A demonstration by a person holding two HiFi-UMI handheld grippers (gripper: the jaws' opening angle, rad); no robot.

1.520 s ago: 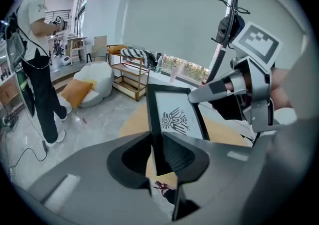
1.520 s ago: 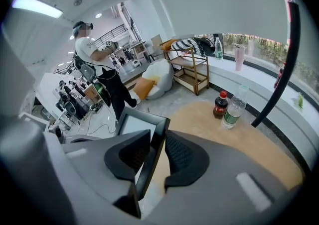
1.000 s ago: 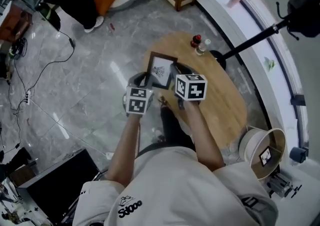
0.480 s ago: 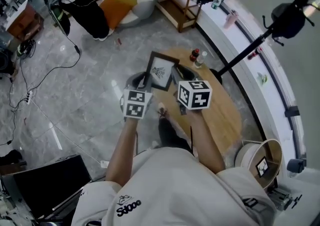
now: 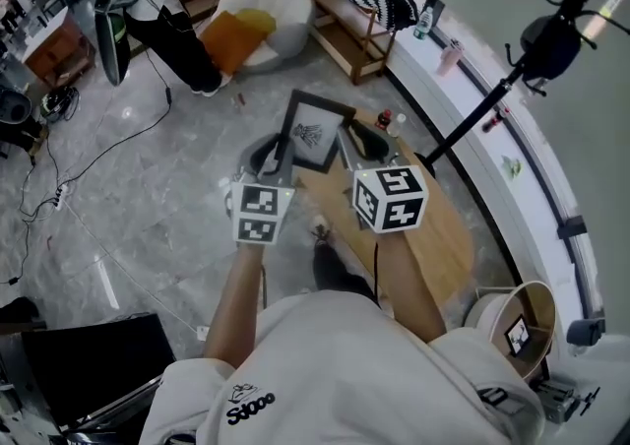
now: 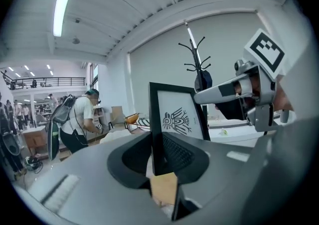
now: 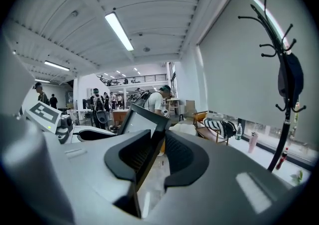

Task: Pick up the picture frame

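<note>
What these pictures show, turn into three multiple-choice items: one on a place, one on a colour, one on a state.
1. Where is the picture frame?
A. flat on the floor
B. between the left gripper and the right gripper
C. on a chair

2. What colour is its border?
A. black
B. red
C. white

3. What is the right gripper doing?
A. standing open and empty
B. shut on the picture frame's edge
C. shut on a bottle

Answers:
1 B: each gripper view shows one edge of it between that gripper's jaws, and the head view shows it held up over the table.
2 A: a black rim runs round the pale middle.
3 B: the right gripper view shows its pads pressed on the edge.
</note>
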